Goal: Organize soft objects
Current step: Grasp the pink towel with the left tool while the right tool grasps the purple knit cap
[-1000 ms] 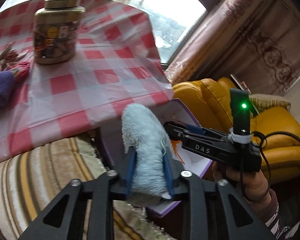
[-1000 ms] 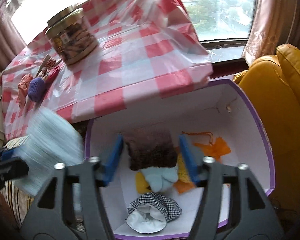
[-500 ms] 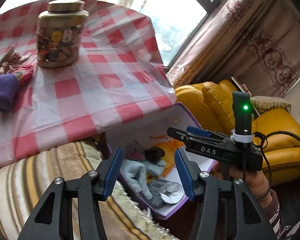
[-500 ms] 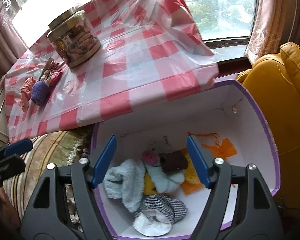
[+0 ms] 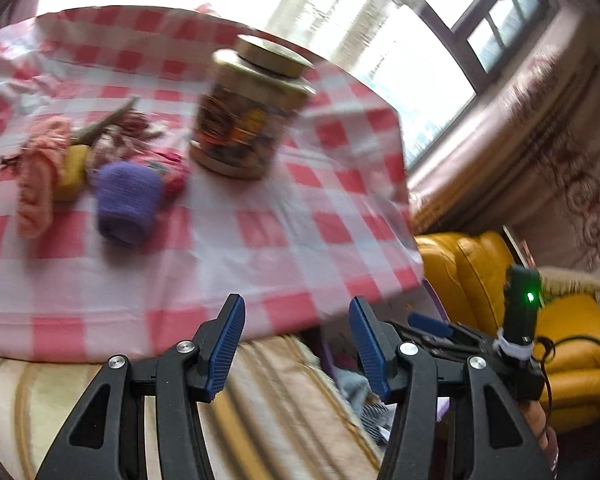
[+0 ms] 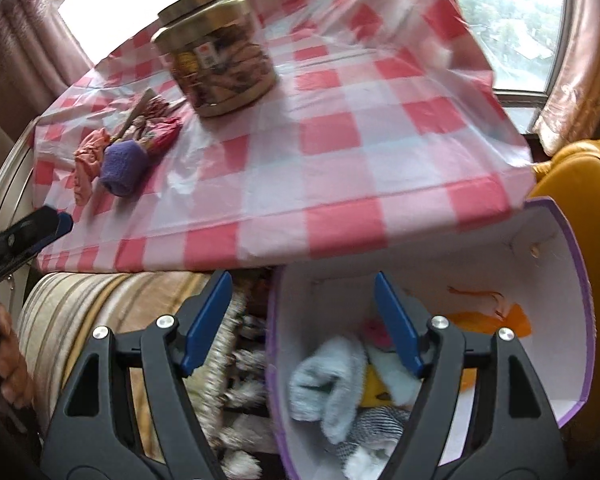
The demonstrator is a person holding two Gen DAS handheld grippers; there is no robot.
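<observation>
A purple-rimmed white box (image 6: pixel 568 276) sits below the table edge and holds several soft items, among them a light blue fluffy cloth (image 6: pixel 332 384). A purple rolled cloth (image 5: pixel 126 200) (image 6: pixel 124 166), a pink cloth (image 5: pixel 40 172) (image 6: pixel 88 160) and a small yellow item (image 5: pixel 70 174) lie on the checked tablecloth. My left gripper (image 5: pixel 296 330) is open and empty over the table's near edge. My right gripper (image 6: pixel 302 316) is open and empty above the box's left rim. The right gripper also shows in the left wrist view (image 5: pixel 432 326).
A large gold-lidded jar (image 5: pixel 252 108) (image 6: pixel 216 56) stands on the red-and-white tablecloth (image 6: pixel 340 140). A striped cushion (image 5: pixel 272 400) lies below the table edge. A yellow leather armchair (image 5: pixel 572 340) stands to the right, and a window is behind the table.
My left gripper let the light blue fluffy cloth go into the box, opened, and swung left and up toward the table. My right gripper opened and shifted left over the box's rim.
</observation>
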